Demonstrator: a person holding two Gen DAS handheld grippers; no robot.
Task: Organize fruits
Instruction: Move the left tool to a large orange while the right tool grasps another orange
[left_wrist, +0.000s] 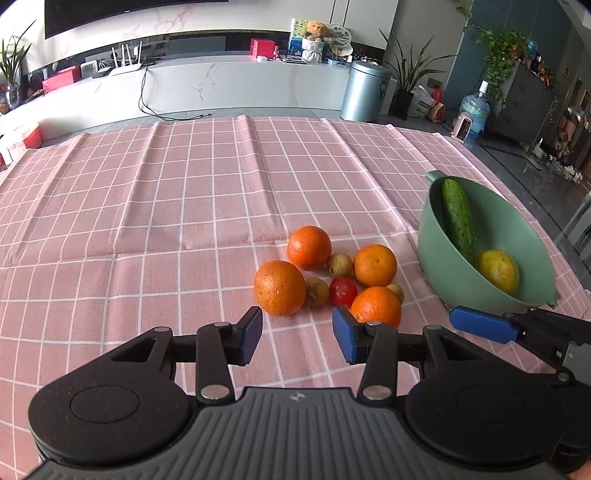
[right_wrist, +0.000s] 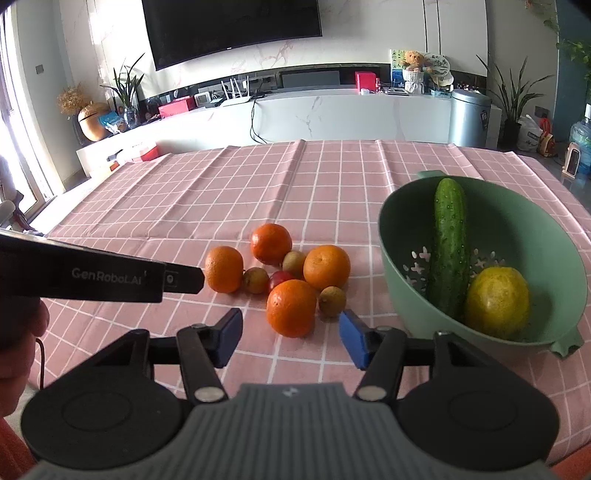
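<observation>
Several oranges lie in a cluster on the pink checked cloth, with the nearest orange (right_wrist: 291, 307) just ahead of my right gripper (right_wrist: 291, 341), which is open and empty. Small brownish fruits (right_wrist: 332, 301) and a red tomato (right_wrist: 280, 277) lie among them. My left gripper (left_wrist: 297, 338) is open and empty, just short of the large orange (left_wrist: 279, 282) and the near orange (left_wrist: 376, 305). A green colander bowl (right_wrist: 402, 266) at the right holds a cucumber (right_wrist: 448, 247) and a yellow lemon (right_wrist: 496, 302); it also shows in the left wrist view (left_wrist: 436, 266).
The right gripper's blue finger (left_wrist: 484, 324) reaches in beside the left one. The left gripper's black body (right_wrist: 92, 275) crosses the left of the right view. The cloth's far edge (left_wrist: 258, 118) faces a white TV cabinet and a metal bin (left_wrist: 364, 90).
</observation>
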